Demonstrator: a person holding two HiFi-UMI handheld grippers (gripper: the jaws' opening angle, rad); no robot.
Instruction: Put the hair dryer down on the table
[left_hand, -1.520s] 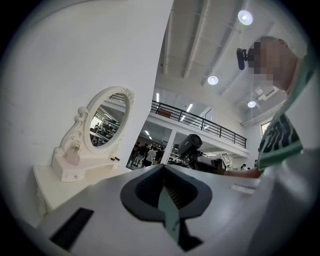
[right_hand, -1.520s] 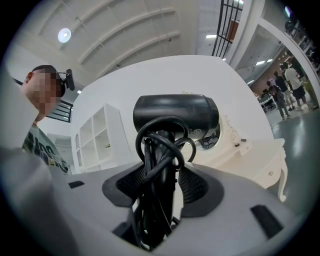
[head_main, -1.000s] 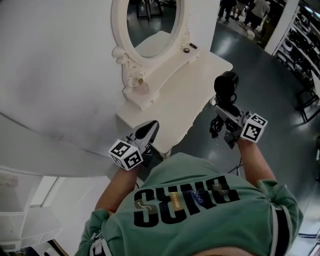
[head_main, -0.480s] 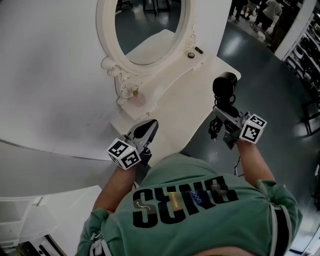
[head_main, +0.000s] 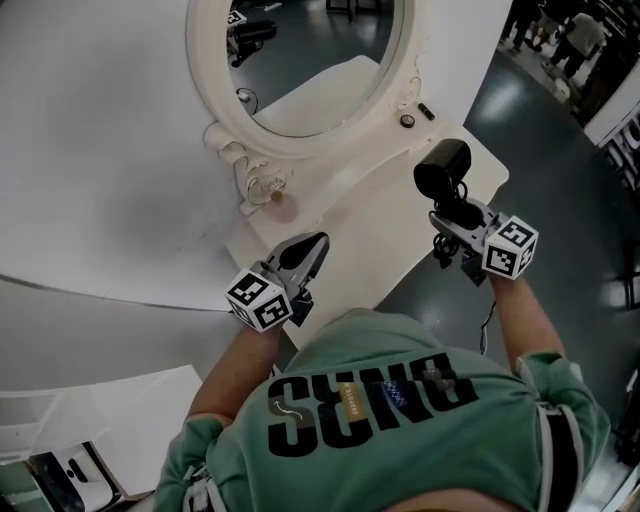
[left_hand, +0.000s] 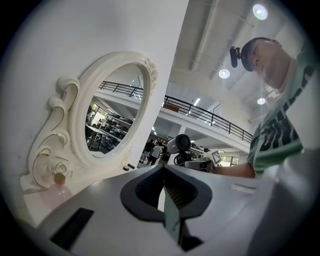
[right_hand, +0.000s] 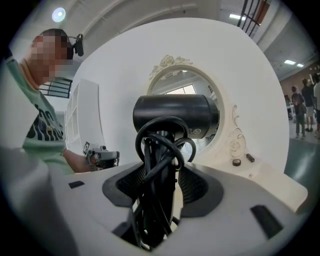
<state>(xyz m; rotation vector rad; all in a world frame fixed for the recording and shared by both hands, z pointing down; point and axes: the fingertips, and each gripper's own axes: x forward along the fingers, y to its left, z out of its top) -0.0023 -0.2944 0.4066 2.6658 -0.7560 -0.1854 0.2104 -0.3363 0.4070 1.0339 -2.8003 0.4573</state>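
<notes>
Hair dryer (head_main: 441, 170) now over table (head_main: 370, 235); right fingers (right_hand: 194, 185) clamp its cord-wrapped handle (right_hand: 159, 170), left fingers (left_hand: 145, 186) together.

Left gripper (head_main: 314, 245): jaws closed together, nothing between; points about level, away from body. Left marker cube (head_main: 258, 302) at its rear; bare left forearm (head_main: 225, 370) behind cube.
Right gripper (head_main: 452, 212): jaws clamped on handle of hair dryer (head_main: 441, 170), coiled cord pinched alongside; dryer head beyond jaw tips. Right marker cube (head_main: 510, 247) at its rear; bare right forearm (head_main: 517, 318) behind cube.
</notes>
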